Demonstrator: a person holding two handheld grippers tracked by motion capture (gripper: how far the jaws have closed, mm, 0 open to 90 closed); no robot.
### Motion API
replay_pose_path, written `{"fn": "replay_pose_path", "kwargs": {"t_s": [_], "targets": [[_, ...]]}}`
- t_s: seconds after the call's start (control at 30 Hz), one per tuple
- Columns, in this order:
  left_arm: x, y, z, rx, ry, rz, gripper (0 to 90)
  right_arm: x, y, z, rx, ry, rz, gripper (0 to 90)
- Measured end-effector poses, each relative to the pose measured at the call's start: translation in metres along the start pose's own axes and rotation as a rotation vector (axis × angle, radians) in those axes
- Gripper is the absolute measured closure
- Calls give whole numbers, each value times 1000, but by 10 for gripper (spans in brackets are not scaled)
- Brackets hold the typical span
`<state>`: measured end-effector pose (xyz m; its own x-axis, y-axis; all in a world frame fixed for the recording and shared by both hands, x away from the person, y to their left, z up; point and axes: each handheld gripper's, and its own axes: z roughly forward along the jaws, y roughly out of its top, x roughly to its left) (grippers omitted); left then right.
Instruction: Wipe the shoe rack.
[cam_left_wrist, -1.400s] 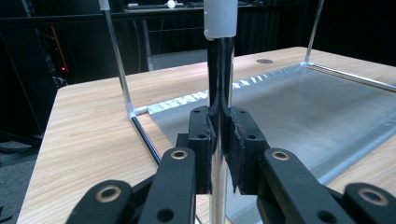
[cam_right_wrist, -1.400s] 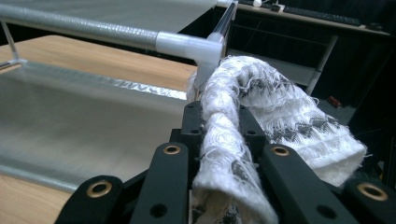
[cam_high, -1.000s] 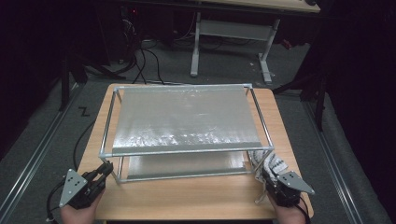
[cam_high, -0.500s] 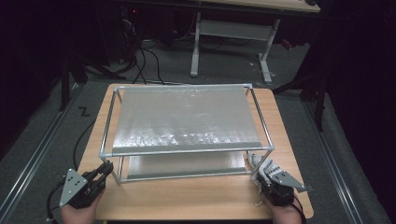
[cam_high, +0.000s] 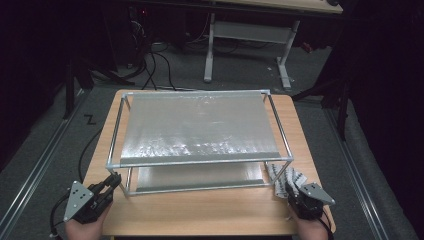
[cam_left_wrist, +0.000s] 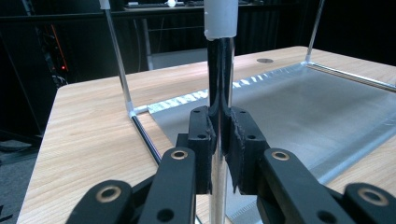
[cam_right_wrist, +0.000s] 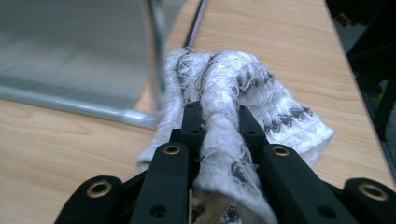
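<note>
The two-tier metal rack (cam_high: 200, 135) fills the table (cam_high: 210, 215). The left gripper (cam_high: 111, 183) clamps its near-left post (cam_left_wrist: 219, 70); the right gripper (cam_high: 294, 191) pinches the white cloth (cam_right_wrist: 233, 98) against the near-right post (cam_right_wrist: 159, 56), just to the cloth's left.

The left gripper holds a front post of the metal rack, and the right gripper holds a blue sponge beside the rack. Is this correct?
Not quite. The right gripper holds a white cloth with grey marks, not a blue sponge, as the right gripper view shows. The left gripper does hold a front post of the metal rack.
</note>
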<state>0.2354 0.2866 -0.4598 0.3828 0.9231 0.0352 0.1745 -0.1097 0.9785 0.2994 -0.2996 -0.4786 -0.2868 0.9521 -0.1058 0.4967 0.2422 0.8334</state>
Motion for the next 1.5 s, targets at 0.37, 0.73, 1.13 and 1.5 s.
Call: {"fn": "replay_pose_path", "kwargs": {"t_s": [0.37, 0.73, 1.13, 1.5], "targets": [[-2, 1, 0, 7, 15, 6, 801, -12, 20, 13, -121, -31, 17, 778], [-2, 8, 9, 49, 42, 7, 801, 4, 29, 20, -138, 29, -21, 783], [1, 28, 85, 77, 101, -34, 805, -9, 23, 14, -120, -37, 13, 784], [7, 42, 143, 90, 159, -30, 803, -13, 24, 12, -122, -55, 28, 784]]}}
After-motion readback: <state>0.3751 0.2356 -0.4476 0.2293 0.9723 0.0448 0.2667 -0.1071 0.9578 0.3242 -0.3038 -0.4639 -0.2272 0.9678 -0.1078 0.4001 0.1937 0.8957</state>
